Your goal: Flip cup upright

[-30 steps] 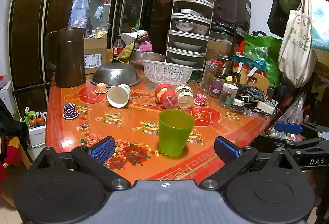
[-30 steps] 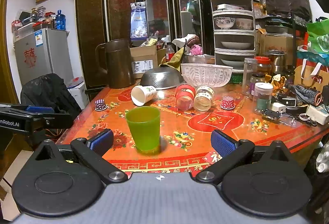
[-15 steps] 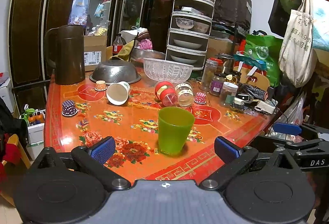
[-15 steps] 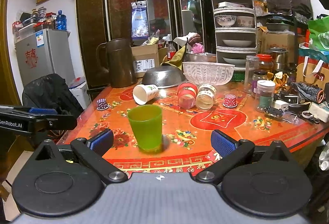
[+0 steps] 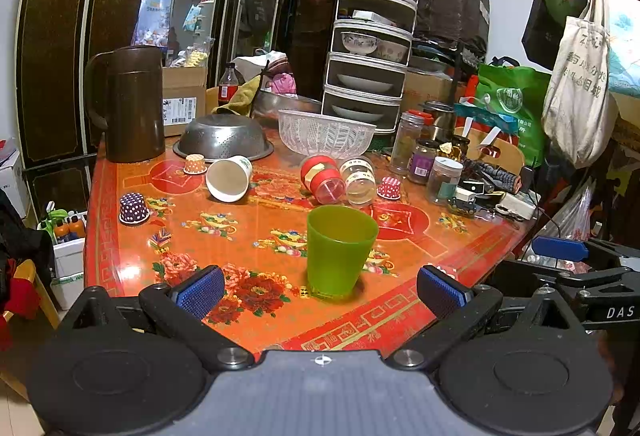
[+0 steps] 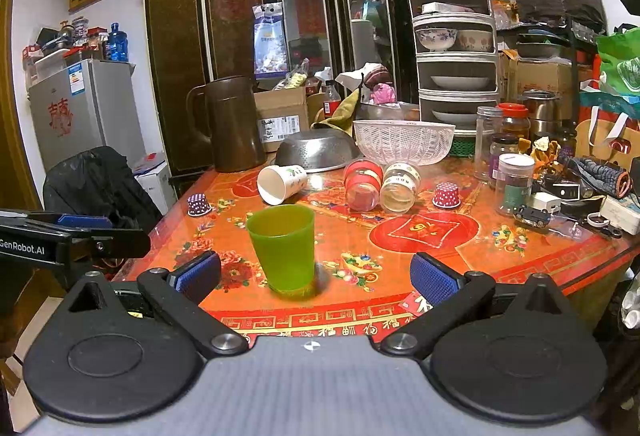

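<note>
Left wrist view: green cup stands upright, both grippers wide open and empty; withdraw without touching it.

green cup | translucent plastic | upright, mouth up | table's near edge

Our two handheld grippers: black frames, blue pads.

We see the left gripper and the right gripper built alike: matte black linkage arms with round silver pivot screws, two large black discs low in each frame, and a grey ribbed body at the bottom centre bearing a small crosshair mark. The fingertips carry blue textured pads. White lettering "GenRobot.AI" shows at the left edge of the right wrist view.
</note>
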A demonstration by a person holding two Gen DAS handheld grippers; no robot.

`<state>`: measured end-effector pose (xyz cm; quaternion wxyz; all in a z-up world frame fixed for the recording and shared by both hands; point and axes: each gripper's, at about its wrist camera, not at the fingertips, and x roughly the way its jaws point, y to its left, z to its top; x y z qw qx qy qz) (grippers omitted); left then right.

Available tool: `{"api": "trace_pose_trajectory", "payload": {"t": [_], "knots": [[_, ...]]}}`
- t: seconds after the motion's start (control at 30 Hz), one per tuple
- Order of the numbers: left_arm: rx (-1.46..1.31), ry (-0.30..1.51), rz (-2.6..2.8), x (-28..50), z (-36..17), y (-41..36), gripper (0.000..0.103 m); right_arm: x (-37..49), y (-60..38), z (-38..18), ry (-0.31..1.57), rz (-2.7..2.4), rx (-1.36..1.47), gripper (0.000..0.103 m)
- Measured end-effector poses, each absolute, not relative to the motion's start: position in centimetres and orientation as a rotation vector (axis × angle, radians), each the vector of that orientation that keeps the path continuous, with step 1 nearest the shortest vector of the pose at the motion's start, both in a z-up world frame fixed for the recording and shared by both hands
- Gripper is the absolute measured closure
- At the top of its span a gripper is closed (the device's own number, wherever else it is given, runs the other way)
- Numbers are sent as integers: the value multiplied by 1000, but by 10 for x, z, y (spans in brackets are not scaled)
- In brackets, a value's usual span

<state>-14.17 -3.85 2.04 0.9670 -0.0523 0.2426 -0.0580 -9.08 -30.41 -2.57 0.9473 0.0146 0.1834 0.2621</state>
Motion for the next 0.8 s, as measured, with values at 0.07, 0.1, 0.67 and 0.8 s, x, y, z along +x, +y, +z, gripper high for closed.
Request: {"api": "trace_pose_trajectory", "payload": {"t": [0.07, 0.1, 0.67, 0.8], "knots": [[-106, 493, -118, -141, 19, -38, 0, -91, -304, -26, 373, 535, 30, 1], [-106, 493, -118, -141, 19, -39, 0, -90, -304, -26, 373, 536, 30, 1], [-96, 494, -114, -141, 17, -40, 0, -90, -301, -29, 381, 541, 34, 1], [-82, 481, -118, -142, 18, -43, 0, -91, -302, -29, 382, 542, 35, 1]]}}
